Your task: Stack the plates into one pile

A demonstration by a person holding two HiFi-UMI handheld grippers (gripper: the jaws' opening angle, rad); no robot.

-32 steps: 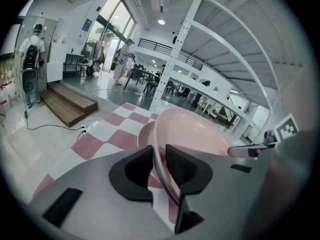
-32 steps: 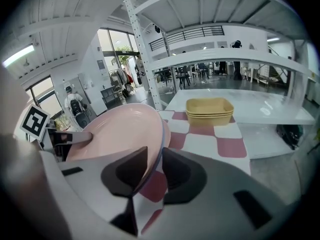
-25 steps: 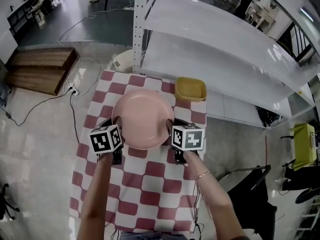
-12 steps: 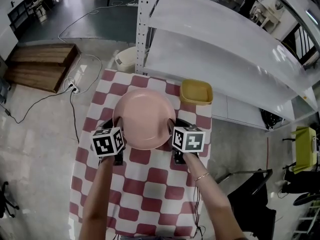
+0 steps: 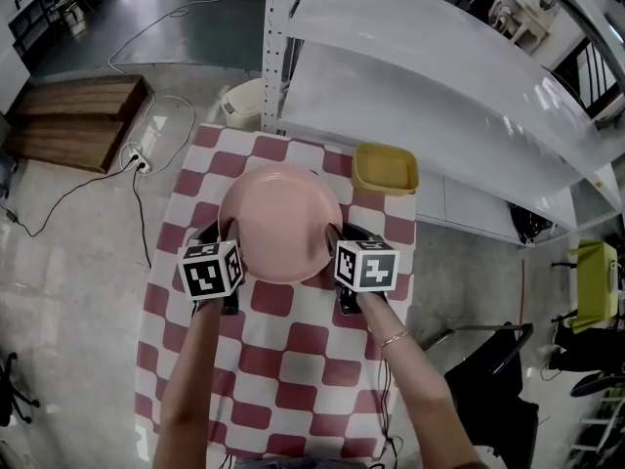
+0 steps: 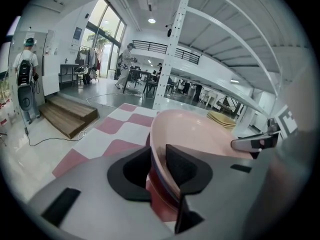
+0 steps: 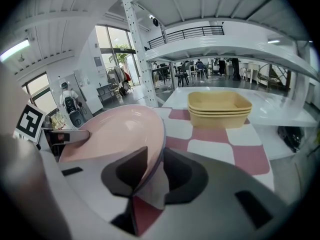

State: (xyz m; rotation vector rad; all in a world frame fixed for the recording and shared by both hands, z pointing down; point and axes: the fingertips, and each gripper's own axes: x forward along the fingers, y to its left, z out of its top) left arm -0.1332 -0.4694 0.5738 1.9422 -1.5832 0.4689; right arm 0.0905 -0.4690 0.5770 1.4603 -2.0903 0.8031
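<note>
Pink and round, the plate (image 5: pixel 280 221) hangs between our two grippers, over the red-and-white checked cloth (image 5: pixel 293 355). Our left gripper (image 6: pixel 157 160) is clamped on the plate's left rim. One pad lies inside the dish, the other under the outer edge, and the rim is pinched between them. Our right gripper (image 7: pixel 152 170) grips the opposite rim the same way, its jaws closed on the edge. The plate fills the whole gap from one gripper to the other. We cannot tell whether its underside touches the cloth. Ahead of the right gripper and a little to its outer side, a stack of yellow dishes (image 7: pixel 219 108) stands on the cloth, apart from the pink plate. Farther ahead of both grippers rises a white shelf rack (image 5: pixel 420 86), past the far edge of the cloth.
</note>
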